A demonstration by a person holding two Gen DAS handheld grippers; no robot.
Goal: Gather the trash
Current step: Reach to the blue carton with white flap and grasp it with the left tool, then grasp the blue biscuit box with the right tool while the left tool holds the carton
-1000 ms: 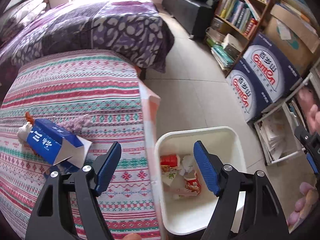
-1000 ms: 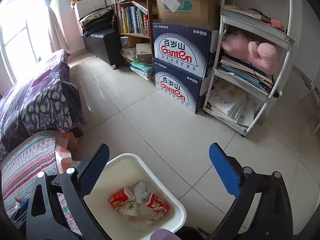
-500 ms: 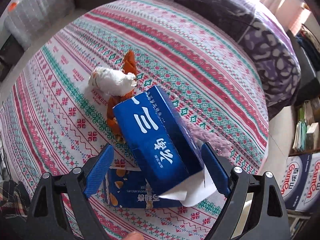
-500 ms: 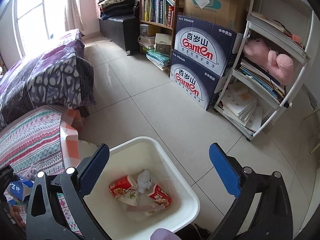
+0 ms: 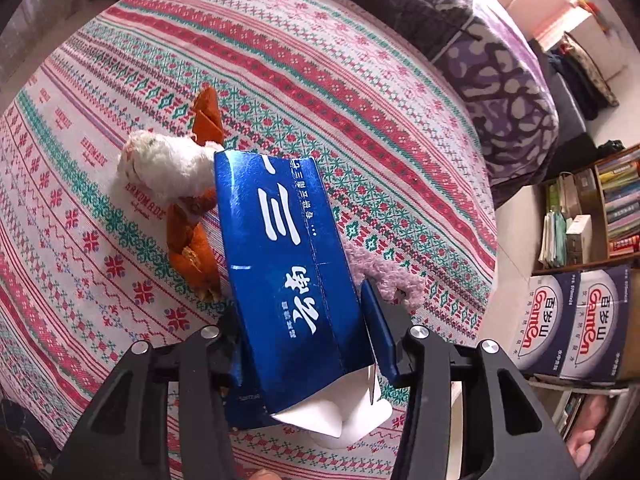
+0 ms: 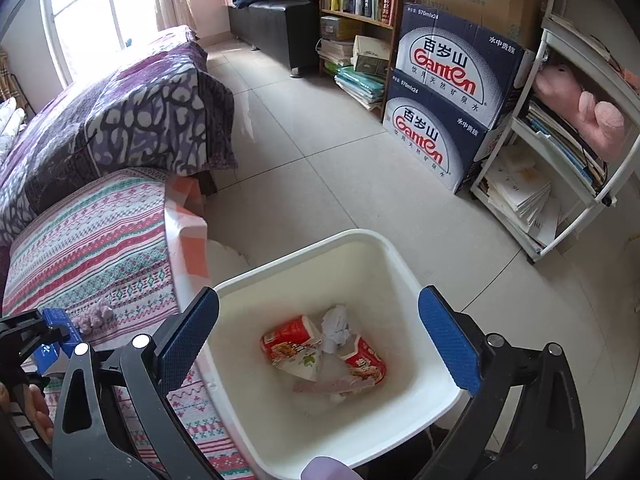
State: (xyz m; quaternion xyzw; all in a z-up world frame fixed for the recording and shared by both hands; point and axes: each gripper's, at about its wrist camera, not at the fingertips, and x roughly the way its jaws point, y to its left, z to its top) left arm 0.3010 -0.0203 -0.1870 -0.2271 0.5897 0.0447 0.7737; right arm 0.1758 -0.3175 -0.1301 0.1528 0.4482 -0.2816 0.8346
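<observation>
A blue carton with white characters (image 5: pixel 288 276) lies on the striped bedspread (image 5: pixel 360 92). My left gripper (image 5: pixel 304 324) is shut on the blue carton, one pad on each side of its near end. A crumpled white tissue (image 5: pixel 168 168) and an orange wrapper (image 5: pixel 192 248) lie just beyond the carton. My right gripper (image 6: pixel 320 340) is open and empty above the white trash bin (image 6: pixel 400 256), which holds red snack wrappers (image 6: pixel 288 340) and crumpled paper (image 6: pixel 336 328). The left gripper and carton show at the left edge of the right wrist view (image 6: pixel 52 336).
A fuzzy purple scrap (image 5: pixel 384 276) lies on the bedspread right of the carton. A purple patterned quilt (image 6: pixel 140 120) covers the far bed. Ganten water boxes (image 6: pixel 444 100), a bookshelf (image 6: pixel 356 8) and a white rack (image 6: pixel 568 152) line the tiled floor.
My left gripper swung from over the bin to the bed, moved onto the blue carton and closed on it. My right gripper stayed open and drifted over the bin.
</observation>
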